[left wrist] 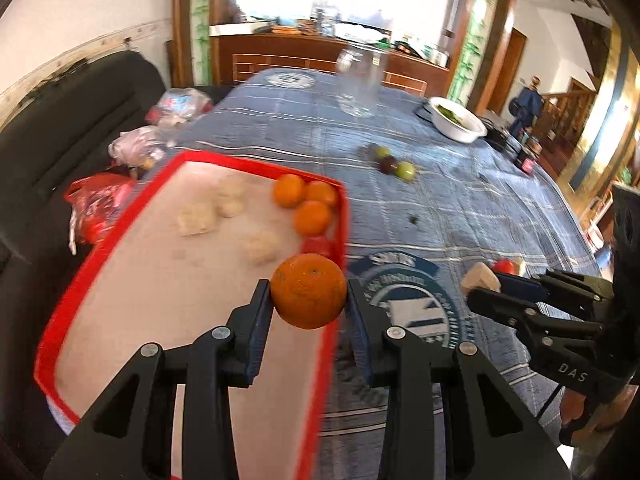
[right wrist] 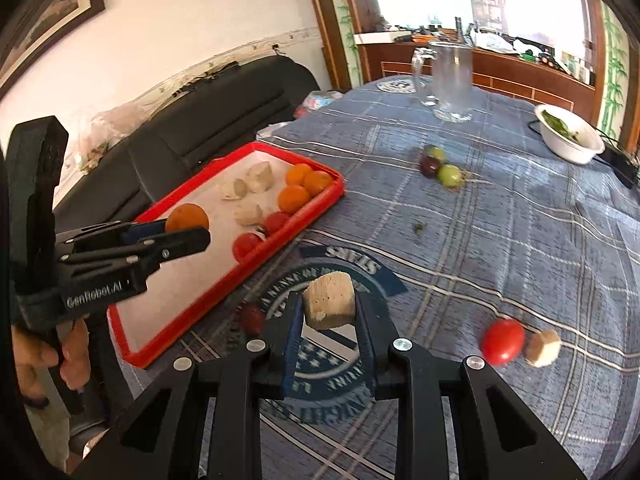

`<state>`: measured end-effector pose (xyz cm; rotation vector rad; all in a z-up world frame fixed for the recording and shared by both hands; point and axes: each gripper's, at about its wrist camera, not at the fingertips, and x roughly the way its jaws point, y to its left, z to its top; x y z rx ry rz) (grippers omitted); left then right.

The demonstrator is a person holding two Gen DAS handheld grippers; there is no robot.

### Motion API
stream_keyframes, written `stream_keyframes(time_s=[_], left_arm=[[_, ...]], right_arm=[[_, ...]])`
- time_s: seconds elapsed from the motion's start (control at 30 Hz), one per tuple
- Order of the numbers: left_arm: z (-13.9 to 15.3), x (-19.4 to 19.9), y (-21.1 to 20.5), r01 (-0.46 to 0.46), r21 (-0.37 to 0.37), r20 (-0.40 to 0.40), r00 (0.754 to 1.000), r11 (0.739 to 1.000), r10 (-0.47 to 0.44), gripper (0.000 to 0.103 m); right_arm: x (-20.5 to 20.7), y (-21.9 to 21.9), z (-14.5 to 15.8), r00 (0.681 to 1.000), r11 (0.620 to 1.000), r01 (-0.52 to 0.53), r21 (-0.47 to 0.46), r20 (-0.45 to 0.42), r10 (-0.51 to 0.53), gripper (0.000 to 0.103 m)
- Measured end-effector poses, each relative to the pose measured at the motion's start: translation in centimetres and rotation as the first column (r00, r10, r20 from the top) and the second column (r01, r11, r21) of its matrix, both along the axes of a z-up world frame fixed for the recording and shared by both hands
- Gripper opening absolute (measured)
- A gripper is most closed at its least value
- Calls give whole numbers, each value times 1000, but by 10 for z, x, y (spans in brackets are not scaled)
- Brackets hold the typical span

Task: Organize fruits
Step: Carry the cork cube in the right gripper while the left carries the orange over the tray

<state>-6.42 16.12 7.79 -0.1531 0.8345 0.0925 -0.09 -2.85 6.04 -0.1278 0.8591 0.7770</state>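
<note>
My left gripper (left wrist: 309,300) is shut on an orange (left wrist: 308,290) and holds it above the right edge of the red tray (left wrist: 192,158); the orange also shows in the right wrist view (right wrist: 187,218). The tray (right wrist: 256,148) holds three oranges (right wrist: 294,199), several pale chunks (right wrist: 259,176) and two red tomatoes (right wrist: 245,245). My right gripper (right wrist: 329,308) is shut on a pale cut chunk (right wrist: 329,306), held above the blue cloth. A red tomato (right wrist: 502,341), another pale chunk (right wrist: 543,347) and a dark red fruit (right wrist: 253,319) lie on the cloth.
Three small green and purple fruits (right wrist: 440,166) lie mid-table. A glass jug (right wrist: 450,80) and a white bowl of greens (right wrist: 570,134) stand farther back. A black sofa (left wrist: 60,140) with plastic bags (left wrist: 138,146) runs along the table's left side.
</note>
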Motion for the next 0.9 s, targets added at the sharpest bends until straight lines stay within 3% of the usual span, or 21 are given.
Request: stream_keyframes(time_s=[0.27,0.5,0.63,0.9], left_arm=[[-8,-3,46,-88,-25,-31,996,996,87,34],[-22,10,58,-94,-33,-72,993,995,91,34],[-26,22,63,-98,-33,-92,991,995,94,34],[-37,43,72,-115,-47,-129,986,992,108,34]], right_arm=[[0,42,9,995,995,-96,16,4,96,26],[26,90,13,984,985,-167,47,-51,169,26],[53,116,8,980,985,-160,57,-110,165,26],[82,165,-6,974,984,-175,18,-146,176,26]])
